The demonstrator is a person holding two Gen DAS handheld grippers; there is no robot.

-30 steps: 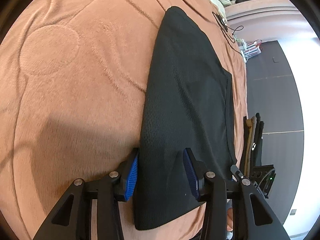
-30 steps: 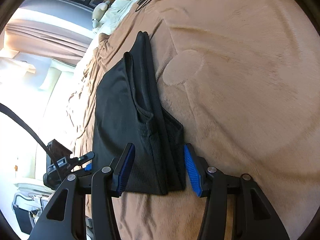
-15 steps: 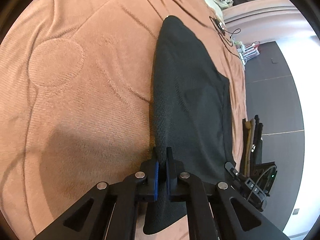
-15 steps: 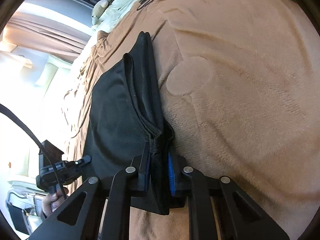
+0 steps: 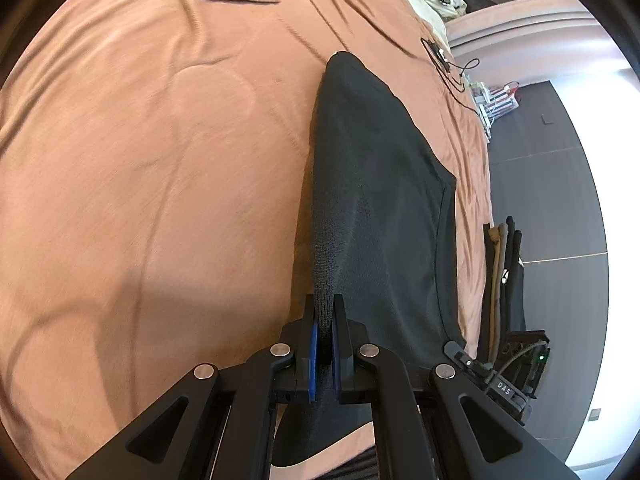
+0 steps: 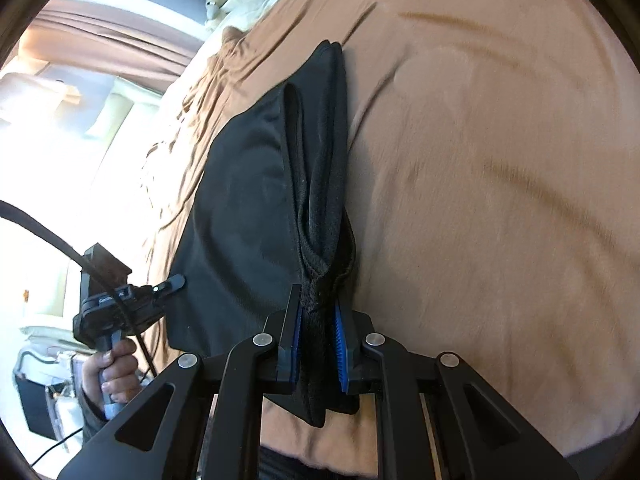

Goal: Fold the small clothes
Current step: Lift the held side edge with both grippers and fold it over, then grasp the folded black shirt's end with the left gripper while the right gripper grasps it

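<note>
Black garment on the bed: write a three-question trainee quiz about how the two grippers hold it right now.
1. True or false: the left gripper is shut on an edge of the black garment.
2. Multiple choice: what does the right gripper pinch? A) the brown blanket alone B) a bunched hem of the black garment C) a cable
3. Fill in: the garment lies on a ____ blanket.

Key
1. True: its blue pads clamp a narrow ridge of fabric.
2. B: several layers are gathered between its pads.
3. Brown: it covers the bed under the garment.
</note>
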